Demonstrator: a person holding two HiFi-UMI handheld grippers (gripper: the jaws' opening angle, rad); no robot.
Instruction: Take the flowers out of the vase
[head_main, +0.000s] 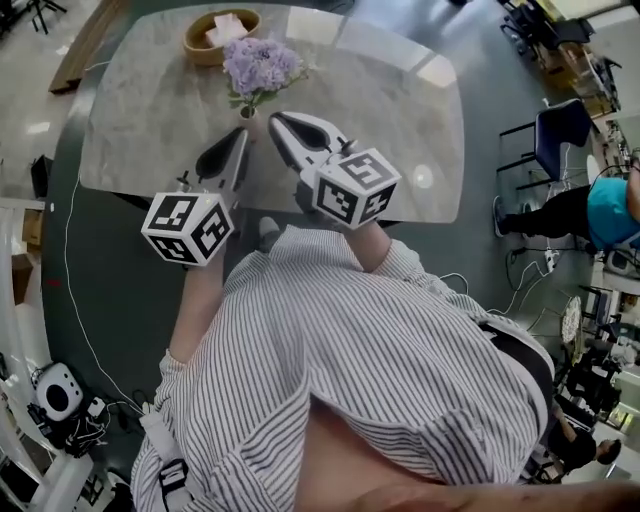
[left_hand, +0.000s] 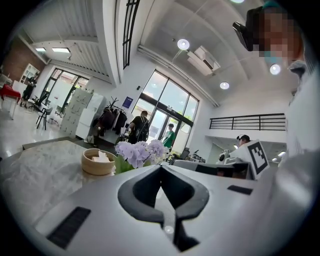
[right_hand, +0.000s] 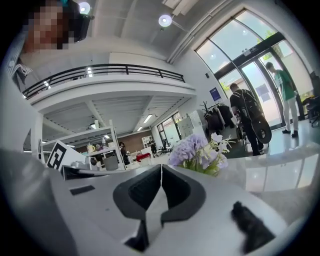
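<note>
The flowers (head_main: 260, 66) are one rounded bunch of pale lilac blooms, packed close like a hydrangea head, with green leaves (head_main: 252, 97) showing beneath them at 6 o'clock. The right claw view shows the bunch (right_hand: 194, 149) fuller, with thin white sprigs (right_hand: 220, 142) sticking out at its 3 o'clock side. The bunch stands in the vase (head_main: 247, 112), of which only a small pale neck shows under the leaves in the head view. The vase is on the marbled grey tabletop (head_main: 390, 105), toward its far edge.

A round wooden bowl (head_main: 196, 46) sits at 11 o'clock from the flowers, near them but apart, and holds some pale folded paper (head_main: 228, 28). In the left claw view the bowl (left_hand: 98, 164) lies just at 9 o'clock of the bunch (left_hand: 138, 152).

Both claws are over the near half of the tabletop, at 6 o'clock from the vase, pointing toward it. The left claw (head_main: 243, 131) is closed, its grey jaws meeting in a thin line with nothing between them (left_hand: 161, 168). The right claw (head_main: 276, 119) is closed and empty too (right_hand: 161, 168). Their tips lie close to the vase, the left at its 6 o'clock and the right at its 4 o'clock, and neither touches the flowers.
</note>
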